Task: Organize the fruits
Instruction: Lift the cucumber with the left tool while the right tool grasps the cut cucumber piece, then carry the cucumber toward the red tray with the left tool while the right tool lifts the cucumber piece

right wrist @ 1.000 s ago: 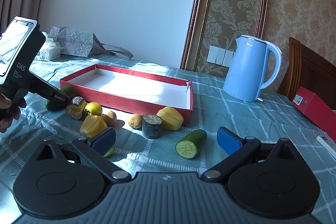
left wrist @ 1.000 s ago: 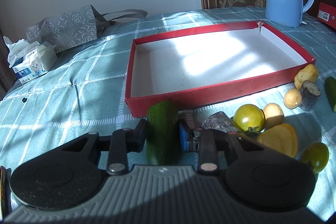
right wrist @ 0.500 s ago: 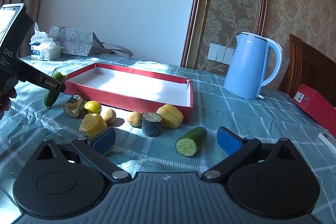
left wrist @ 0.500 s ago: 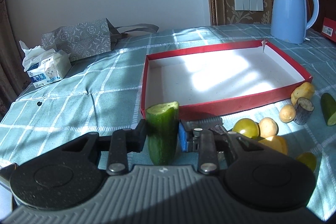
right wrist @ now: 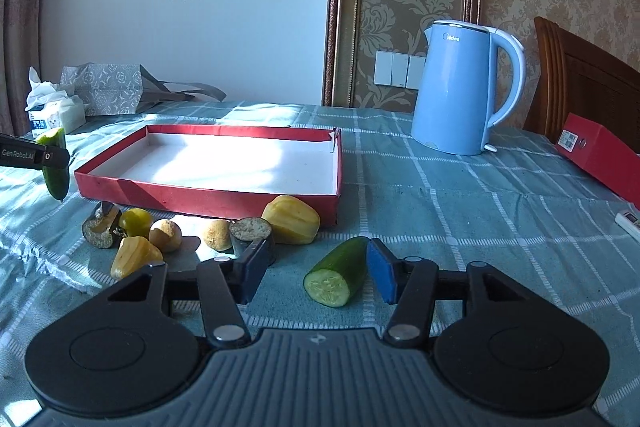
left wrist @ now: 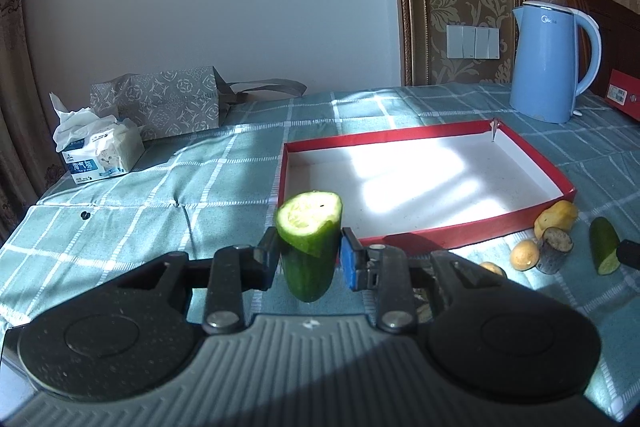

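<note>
So the left gripper (left wrist: pixel 309 259) is clamped on a cucumber half (left wrist: pixel 308 247), held upright off the cloth, with the red tray (left wrist: pixel 420 235) at about 1 o'clock. The right gripper (right wrist: pixel 316 273) is closing around the other cucumber piece (right wrist: pixel 338 277) lying on the table. Next up, I'd guess: carry the first over the rim and drop it in.

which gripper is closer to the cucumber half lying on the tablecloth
Right. The right gripper straddles that cucumber half, jaws closing, blue pad beside it. The left gripper is far off, holding the other cucumber piece.
</note>
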`<state>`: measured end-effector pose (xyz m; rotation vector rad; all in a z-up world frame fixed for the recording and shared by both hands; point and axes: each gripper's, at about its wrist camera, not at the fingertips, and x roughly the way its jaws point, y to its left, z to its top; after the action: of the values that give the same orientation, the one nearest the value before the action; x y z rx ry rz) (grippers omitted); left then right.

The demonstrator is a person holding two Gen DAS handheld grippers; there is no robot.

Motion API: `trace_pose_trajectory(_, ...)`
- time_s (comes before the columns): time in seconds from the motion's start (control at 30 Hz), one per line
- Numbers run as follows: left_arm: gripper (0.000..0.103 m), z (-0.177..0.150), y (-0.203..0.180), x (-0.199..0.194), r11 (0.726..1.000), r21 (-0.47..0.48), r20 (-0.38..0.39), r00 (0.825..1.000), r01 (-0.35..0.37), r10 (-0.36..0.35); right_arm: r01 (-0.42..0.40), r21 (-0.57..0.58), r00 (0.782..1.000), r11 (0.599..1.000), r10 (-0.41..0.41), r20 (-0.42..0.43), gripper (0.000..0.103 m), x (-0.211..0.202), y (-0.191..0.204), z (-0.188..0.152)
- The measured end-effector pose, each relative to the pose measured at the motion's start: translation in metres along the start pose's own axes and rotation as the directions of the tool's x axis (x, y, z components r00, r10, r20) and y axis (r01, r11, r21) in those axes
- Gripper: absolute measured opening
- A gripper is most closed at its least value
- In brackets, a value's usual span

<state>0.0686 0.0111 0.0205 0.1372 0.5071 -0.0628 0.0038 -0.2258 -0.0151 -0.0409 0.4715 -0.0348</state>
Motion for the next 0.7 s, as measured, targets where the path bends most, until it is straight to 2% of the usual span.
trace_pose_trajectory(0.17,0.029,0.002,-0.001,-0.001,1.0,0.011,0.006,1.0,0.006,-0.006,0.036,0.032,0.998,0.999,-0.034,-0.05,0.051,0.021,-0.002,0.001)
trace_pose_trajectory(0.3,0.029,0.002,-0.001,-0.001,1.0,0.015,0.006,1.0,0.008,-0.008,0.048,0.083,0.994,0.995,-0.039,-0.101,0.042,0.036,-0.004,-0.001)
trace_pose_trajectory(0.5,0.029,0.002,-0.001,0.0,1.0,0.018,0.004,1.0,0.014,-0.014,0.078,0.122,0.99,0.989,-0.063,-0.127,0.042,0.049,-0.008,-0.003)
trace_pose_trajectory(0.7,0.029,0.003,0.001,0.0,1.0,0.014,0.005,1.0,0.018,-0.018,0.069,0.129,0.99,0.989,-0.051,-0.134,0.04,0.05,-0.011,-0.004)
